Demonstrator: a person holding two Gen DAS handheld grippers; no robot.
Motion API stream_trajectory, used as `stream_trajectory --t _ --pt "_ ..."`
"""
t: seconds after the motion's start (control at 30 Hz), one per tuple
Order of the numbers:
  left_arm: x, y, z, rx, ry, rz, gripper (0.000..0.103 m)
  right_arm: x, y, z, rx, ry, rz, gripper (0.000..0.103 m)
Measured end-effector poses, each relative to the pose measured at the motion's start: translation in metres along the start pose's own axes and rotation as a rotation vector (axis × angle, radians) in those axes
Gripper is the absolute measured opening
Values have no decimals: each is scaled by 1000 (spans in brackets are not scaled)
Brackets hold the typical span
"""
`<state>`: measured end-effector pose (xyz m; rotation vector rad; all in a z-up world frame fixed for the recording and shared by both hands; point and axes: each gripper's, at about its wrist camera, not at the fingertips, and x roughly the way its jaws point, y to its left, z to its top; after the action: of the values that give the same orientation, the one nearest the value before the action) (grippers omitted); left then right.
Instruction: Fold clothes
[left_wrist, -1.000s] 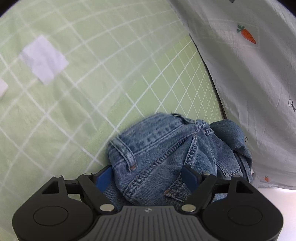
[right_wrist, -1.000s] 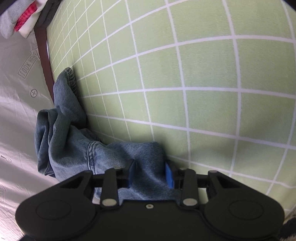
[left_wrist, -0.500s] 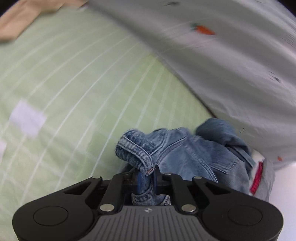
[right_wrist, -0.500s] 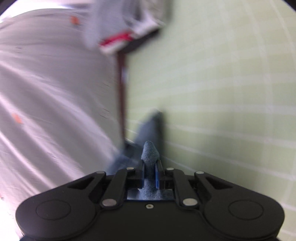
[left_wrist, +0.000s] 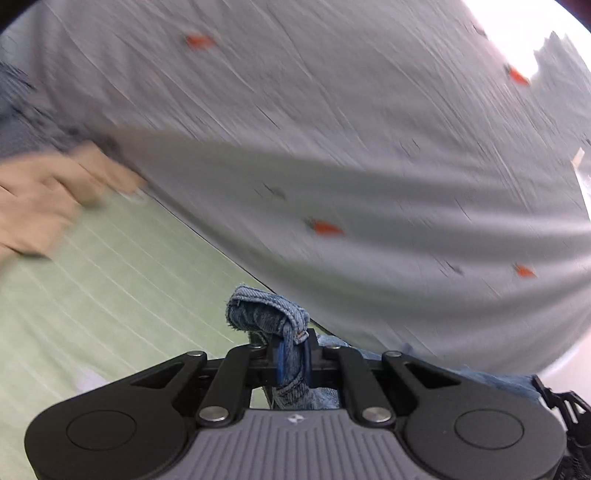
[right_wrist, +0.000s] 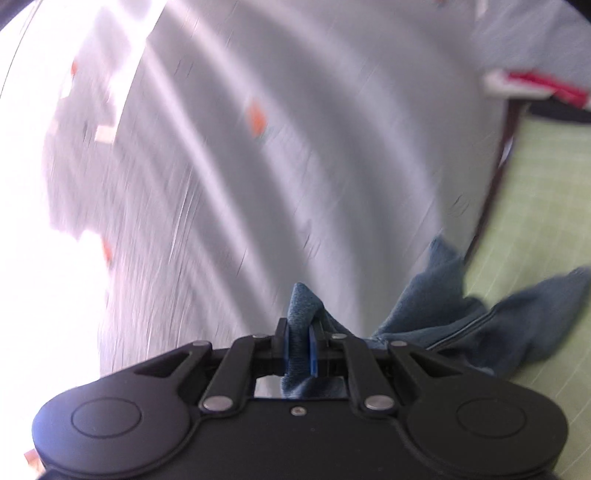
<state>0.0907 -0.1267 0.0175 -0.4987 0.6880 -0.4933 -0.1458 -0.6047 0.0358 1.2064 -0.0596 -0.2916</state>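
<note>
Two claws have the jeans (left_wrist: 267, 314) pinched. My left claw (left_wrist: 291, 356) is clamped tight on a bunched seam with a stitched edge, and my right claw (right_wrist: 299, 349) is closed just as tight on a plain fold of denim. The garment hangs between them above the green checked mat (left_wrist: 92, 295), near its edge by the grey carrot-print sheet (left_wrist: 369, 147).

My worry is the small bite each claw has: heavy denim could slip out if I swing hard, and both views are streaked with motion blur. I also can't tell which parts I hold, so the jeans may come up twisted.

Only the right view shows loose denim trailing onto the mat (right_wrist: 535, 221) and a red-and-white item (right_wrist: 532, 83) at the far edge. Only the left view shows a tan cloth (left_wrist: 48, 199) on the mat.
</note>
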Motion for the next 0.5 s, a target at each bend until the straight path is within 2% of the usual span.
stream_trajectory --t 0.03,0.07,0.13,0.17,0.2,0.3,0.37,0.43,0.5 --pt "-9 16 6 13 -31 72 10 13 6 -12 -23 59 3 12" --pt "-16 34 9 29 -49 159 11 25 8 -25 -53 123 -17 19" --pt "-21 72 11 43 -16 338 12 41 6 -55 -118 209 -91 35" --pt "-24 94 9 23 10 413 13 44 0 -69 -157 229 -164 54" --pt "-27 115 8 -8 39 470 14 47 -7 -84 -196 248 -238 67" --pt "-43 153 -6 -102 73 530 18 49 -36 -123 -339 348 -472 74" --pt "-47 165 -14 -133 101 529 31 46 -56 -147 -438 416 -610 77" --pt "-45 173 -23 -153 140 511 34 41 -74 -160 -461 453 -687 79" --pt "-31 172 -32 -161 197 476 37 32 -91 -168 -410 469 -723 82"
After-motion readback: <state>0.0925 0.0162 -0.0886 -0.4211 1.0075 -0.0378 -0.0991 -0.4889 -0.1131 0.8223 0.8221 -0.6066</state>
